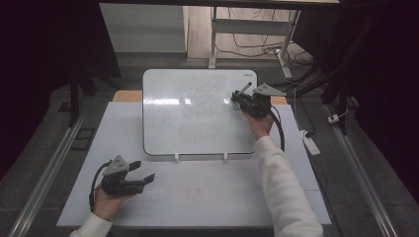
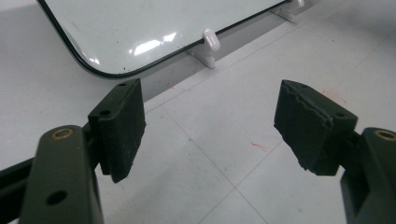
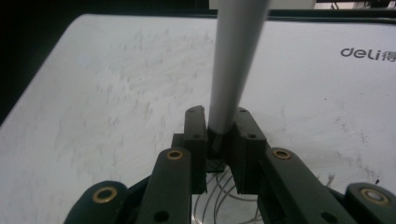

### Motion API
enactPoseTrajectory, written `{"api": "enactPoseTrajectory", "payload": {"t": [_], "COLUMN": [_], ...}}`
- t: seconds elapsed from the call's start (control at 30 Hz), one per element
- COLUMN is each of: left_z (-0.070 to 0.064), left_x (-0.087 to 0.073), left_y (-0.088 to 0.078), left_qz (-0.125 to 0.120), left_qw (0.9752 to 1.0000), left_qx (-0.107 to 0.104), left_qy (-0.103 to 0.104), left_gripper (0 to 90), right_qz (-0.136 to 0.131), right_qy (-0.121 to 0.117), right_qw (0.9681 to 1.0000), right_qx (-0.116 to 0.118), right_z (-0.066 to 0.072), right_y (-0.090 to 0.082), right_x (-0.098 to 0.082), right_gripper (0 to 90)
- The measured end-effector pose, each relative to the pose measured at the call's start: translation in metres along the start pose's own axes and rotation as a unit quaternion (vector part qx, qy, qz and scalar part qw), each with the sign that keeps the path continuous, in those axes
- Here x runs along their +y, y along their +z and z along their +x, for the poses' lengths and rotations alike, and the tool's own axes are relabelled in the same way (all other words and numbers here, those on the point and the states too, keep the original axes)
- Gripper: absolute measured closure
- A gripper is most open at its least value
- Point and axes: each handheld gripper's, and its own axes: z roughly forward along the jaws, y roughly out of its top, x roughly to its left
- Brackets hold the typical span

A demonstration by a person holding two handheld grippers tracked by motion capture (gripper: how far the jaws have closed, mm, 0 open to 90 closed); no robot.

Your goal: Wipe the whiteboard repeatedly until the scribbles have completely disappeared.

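Observation:
A whiteboard [image 1: 192,113] with a black rim lies on the white table [image 1: 197,192], held up by small white clips [image 2: 210,39]. My right gripper [image 1: 238,98] hovers over the board's upper right part, shut on a grey marker pen [image 3: 236,60] that sticks up and away between its pads. Faint smeared marks cover the board [image 3: 116,93], and thin pen lines show just under the jaws. My left gripper [image 1: 143,172] rests at the table's front left, open, with nothing between its black pads [image 2: 123,126].
A power strip [image 1: 311,141] and cables lie on the floor to the right of the table. Metal rails run along both sides. A desk frame [image 1: 247,29] stands behind. Small red marks [image 2: 259,147] dot the table's top.

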Motion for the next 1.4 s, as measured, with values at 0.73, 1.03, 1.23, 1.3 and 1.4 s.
{"api": "enactPoseTrajectory", "payload": {"t": [0.73, 1.03, 1.23, 1.3, 1.4], "left_z": [-0.001, 0.001, -0.003, -0.002, 0.0], "left_x": [0.0, 0.0, 0.0, 0.0, 0.0], "left_y": [0.0, 0.0, -0.002, -0.002, -0.001], "left_qz": [0.001, 0.0, -0.003, -0.004, -0.003], "left_qw": [1.0, 1.0, 1.0, 1.0, 1.0], "left_qx": [0.002, 0.001, 0.001, 0.001, 0.0], "left_qy": [0.001, 0.0, 0.004, 0.002, 0.0], "left_gripper": [25.9, 25.9, 25.9, 25.9, 25.9], "right_qz": [-0.004, 0.019, -0.017, -0.01, 0.021], "right_qy": [0.001, -0.007, 0.034, 0.033, -0.005], "right_qw": [1.0, 0.9993, 0.9987, 0.9993, 0.9994], "right_qx": [-0.002, 0.031, -0.036, -0.016, 0.026], "right_z": [-0.002, 0.011, -0.021, -0.014, 0.005], "right_y": [-0.008, -0.006, -0.019, -0.017, -0.01], "right_x": [-0.006, -0.017, -0.003, -0.006, -0.014], "right_gripper": [77.5, 77.5, 77.5, 77.5, 77.5]}}
